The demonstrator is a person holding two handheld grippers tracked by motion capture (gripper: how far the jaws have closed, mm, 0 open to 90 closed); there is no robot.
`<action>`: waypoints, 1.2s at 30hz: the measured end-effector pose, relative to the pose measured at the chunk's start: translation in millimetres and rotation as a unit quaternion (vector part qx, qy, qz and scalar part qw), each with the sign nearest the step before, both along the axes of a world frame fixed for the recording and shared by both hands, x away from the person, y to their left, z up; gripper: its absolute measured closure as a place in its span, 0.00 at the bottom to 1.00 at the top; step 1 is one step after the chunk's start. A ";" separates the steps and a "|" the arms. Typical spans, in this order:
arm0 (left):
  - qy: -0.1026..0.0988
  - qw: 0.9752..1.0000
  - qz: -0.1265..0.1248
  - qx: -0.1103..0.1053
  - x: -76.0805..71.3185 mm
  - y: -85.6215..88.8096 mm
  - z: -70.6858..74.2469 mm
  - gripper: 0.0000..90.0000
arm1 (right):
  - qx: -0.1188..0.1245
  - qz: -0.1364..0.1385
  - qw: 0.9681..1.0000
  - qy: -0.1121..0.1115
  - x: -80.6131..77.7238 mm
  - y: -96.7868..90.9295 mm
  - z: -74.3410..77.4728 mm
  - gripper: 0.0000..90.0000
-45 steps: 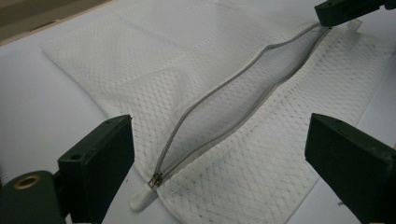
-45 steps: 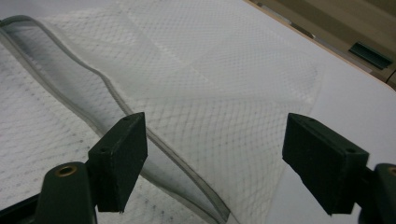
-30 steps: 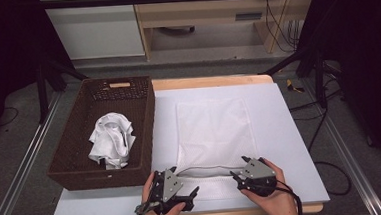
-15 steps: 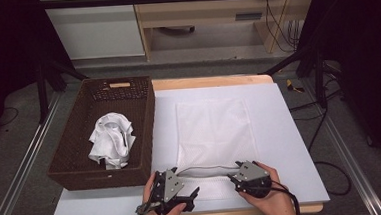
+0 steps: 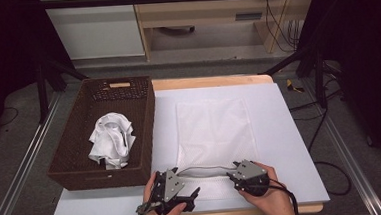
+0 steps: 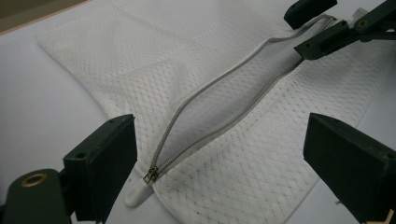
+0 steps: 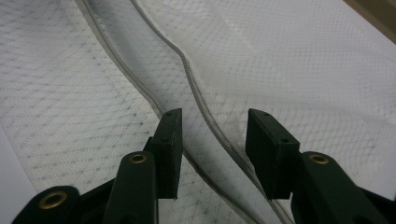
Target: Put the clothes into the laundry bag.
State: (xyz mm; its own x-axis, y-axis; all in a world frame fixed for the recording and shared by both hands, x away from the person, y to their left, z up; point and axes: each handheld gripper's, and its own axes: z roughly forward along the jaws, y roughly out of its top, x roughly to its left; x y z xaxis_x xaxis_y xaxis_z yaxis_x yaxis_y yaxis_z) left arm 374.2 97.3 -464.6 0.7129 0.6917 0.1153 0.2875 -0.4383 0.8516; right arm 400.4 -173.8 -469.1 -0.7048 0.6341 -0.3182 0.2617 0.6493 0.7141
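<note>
**Both grippers at the open zipper of the mesh laundry bag**

I have the white mesh laundry bag (image 5: 214, 136) lying flat on the white table top (image 5: 290, 131), its zippered end nearest me, at the front edge of the table. The zipper (image 6: 219, 112) stands open along most of its length, the two grey tracks bowed apart so the mouth gapes

My left gripper (image 5: 176, 191) sits at the left end of the zipper. In the left gripper view its jaws stand wide apart with nothing clamped between them; the zipper slider (image 6: 150, 175) and the little white end tab (image 6: 135, 196) lie on the table just ahead of the left jaw, close to it, though I cannot tell whether they touch

My right gripper (image 5: 240, 177) is at the other end of the opening. Its jaws have just been closing, and in the right gripper view they straddle one zipper track (image 7: 210, 126) and the mesh edge it is sewn to. The pads are not yet pressing on it: I see a gap on either side of the track, so the jaws are partly apart with the fabric between them

Left of the bag stands a dark brown wicker basket (image 5: 146, 120), just beside the bag's long edge, with a crumpled white cloth (image 5: 111, 140) lying inside it
</note>
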 end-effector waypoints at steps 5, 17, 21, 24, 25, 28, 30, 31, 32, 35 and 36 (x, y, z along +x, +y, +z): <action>0.001 1.000 0.000 0.000 0.0 -0.2 -0.2 0.11 | -0.003 0.002 1.000 0.000 0.9 1.3 -0.4 0.65; 0.003 1.000 -0.001 0.000 0.4 -0.6 -1.0 0.11 | -0.013 0.007 1.000 0.002 6.5 7.0 -2.8 0.68; 0.003 1.000 -0.002 -0.001 0.2 -0.8 -1.0 0.11 | -0.012 0.004 1.000 0.000 6.0 7.0 -2.8 0.71; 0.003 1.000 -0.002 0.000 0.3 -0.9 -1.1 0.11 | -0.012 0.006 1.000 0.002 6.4 7.5 -3.1 0.71; 0.003 1.000 -0.001 0.001 0.5 -0.8 -1.2 0.11 | -0.014 0.009 1.000 0.001 6.5 8.6 -3.3 0.73; 0.003 1.000 -0.001 0.000 0.8 -0.8 -1.4 0.12 | -0.017 0.010 1.000 0.002 6.9 10.2 -4.1 0.73; 0.003 1.000 -0.001 0.000 0.8 -0.9 -1.5 0.12 | -0.019 0.009 1.000 0.003 7.0 11.0 -4.3 0.73; 0.004 1.000 -0.002 0.001 0.8 -1.1 -1.7 0.12 | -0.019 0.012 1.000 0.002 8.1 12.4 -4.7 0.72; 0.004 1.000 -0.002 0.001 0.8 -1.1 -1.7 0.12 | -0.019 0.012 1.000 0.002 8.1 12.4 -4.7 0.72; 0.004 1.000 -0.002 0.001 0.7 -1.6 -1.9 0.12 | -0.019 0.012 1.000 -0.001 8.9 14.7 -4.9 0.69; 0.005 1.000 -0.003 0.001 0.7 -1.7 -2.1 0.12 | -0.020 0.011 1.000 -0.002 9.1 15.7 -5.0 0.68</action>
State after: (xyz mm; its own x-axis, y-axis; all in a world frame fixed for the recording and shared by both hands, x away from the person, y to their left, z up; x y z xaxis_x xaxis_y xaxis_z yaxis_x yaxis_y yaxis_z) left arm 375.0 95.7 -466.7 0.7179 0.6874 0.1100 0.2932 -0.4418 0.8478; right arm 409.4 -158.1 -474.2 -0.7165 0.6057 -0.3462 0.2440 0.6825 0.6889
